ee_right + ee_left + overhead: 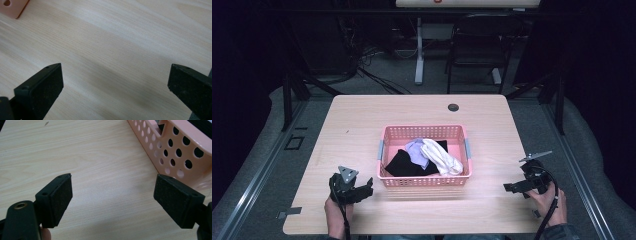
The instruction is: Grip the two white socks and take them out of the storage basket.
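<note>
While both grippers rest low on the worktop (pixel 362 115), nothing is held: left gripper (pixel 368 189) and right gripper (pixel 508 188) both have jaws spread wide, empty. Pink basket (pixel 424 181) sits between them, holding a black garment (pixel 404 164), a lilac cloth (pixel 417 150) and what looks like a white sock (pixel 442 157). Judged step: pre-reach. Next move needs one gripper lifting over the rim and down onto a garment.

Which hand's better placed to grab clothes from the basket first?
Left, probably. The left tool sits open near the pink basket corner; the right tool, also open, is farther off.
</note>
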Demonstrator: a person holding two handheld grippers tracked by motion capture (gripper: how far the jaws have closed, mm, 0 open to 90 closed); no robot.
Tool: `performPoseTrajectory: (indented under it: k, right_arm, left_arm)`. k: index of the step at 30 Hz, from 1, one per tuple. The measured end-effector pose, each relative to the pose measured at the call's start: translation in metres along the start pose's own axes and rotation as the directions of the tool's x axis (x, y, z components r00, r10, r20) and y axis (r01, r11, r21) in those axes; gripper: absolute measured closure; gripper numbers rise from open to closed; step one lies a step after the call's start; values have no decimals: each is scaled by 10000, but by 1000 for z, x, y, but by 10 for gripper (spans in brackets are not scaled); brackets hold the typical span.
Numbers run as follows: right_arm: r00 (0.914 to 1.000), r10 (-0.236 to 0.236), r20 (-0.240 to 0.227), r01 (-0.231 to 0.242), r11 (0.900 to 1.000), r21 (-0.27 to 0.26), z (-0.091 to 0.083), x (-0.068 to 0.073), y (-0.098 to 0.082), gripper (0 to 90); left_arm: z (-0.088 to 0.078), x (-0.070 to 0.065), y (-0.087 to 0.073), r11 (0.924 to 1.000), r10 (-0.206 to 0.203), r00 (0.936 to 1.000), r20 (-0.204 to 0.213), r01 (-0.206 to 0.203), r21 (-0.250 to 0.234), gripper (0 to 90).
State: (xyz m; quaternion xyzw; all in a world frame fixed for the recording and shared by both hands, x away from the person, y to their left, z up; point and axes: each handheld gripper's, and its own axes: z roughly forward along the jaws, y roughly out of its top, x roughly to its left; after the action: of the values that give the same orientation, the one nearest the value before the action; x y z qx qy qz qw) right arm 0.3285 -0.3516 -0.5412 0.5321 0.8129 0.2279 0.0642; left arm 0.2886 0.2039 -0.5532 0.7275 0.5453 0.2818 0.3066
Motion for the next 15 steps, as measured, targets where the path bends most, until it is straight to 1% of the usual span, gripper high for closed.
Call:
performPoseTrajectory:
  k: [4,5,6,8,10,11,12,13,14,15]
  right_arm:
    - [9999,-149,-6,149,9998,141,0,3,3,0]
    - [10000,19,13,-19,10000,-78,2,5,3,0]
    - [9999,-162,-49,162,9999,36,1,4,4,0]
    - [9997,-255,-28,255,9995,183,1,7,7,0]
    - [9998,-202,-29,202,9996,203,2,8,9,0]
    - [9992,-378,-122,381,9990,243,1,11,12,0]
    - [9989,-459,27,458,9985,290,1,12,14,0]
    - [9987,-499,69,497,9984,264,0,14,16,0]
    - [9987,-495,-100,497,9985,232,0,15,17,0]
    - [9980,-628,-21,629,9977,252,-2,16,20,0]
  left_arm:
    - [0,0,-1,10000,53,10000,15,-53,43,155]
    - [-1,0,-1,10000,43,10000,-3,-43,48,155]
    - [-1,0,-1,10000,27,10000,-21,-27,24,156]
    - [-2,0,-1,10000,49,10000,-24,-49,-7,155]
    - [-2,0,-1,10000,53,10000,-32,-53,-29,155]
    - [-2,-1,-1,10000,69,10000,-55,-69,8,156]
    - [-2,-1,-1,10000,86,10000,-50,-86,20,155]
    - [-1,-1,-1,9999,93,9999,-44,-93,51,155]
    - [-1,-1,-1,9999,96,9999,-57,-95,69,155]
    - [0,0,-2,9999,98,9999,-71,-97,86,155]
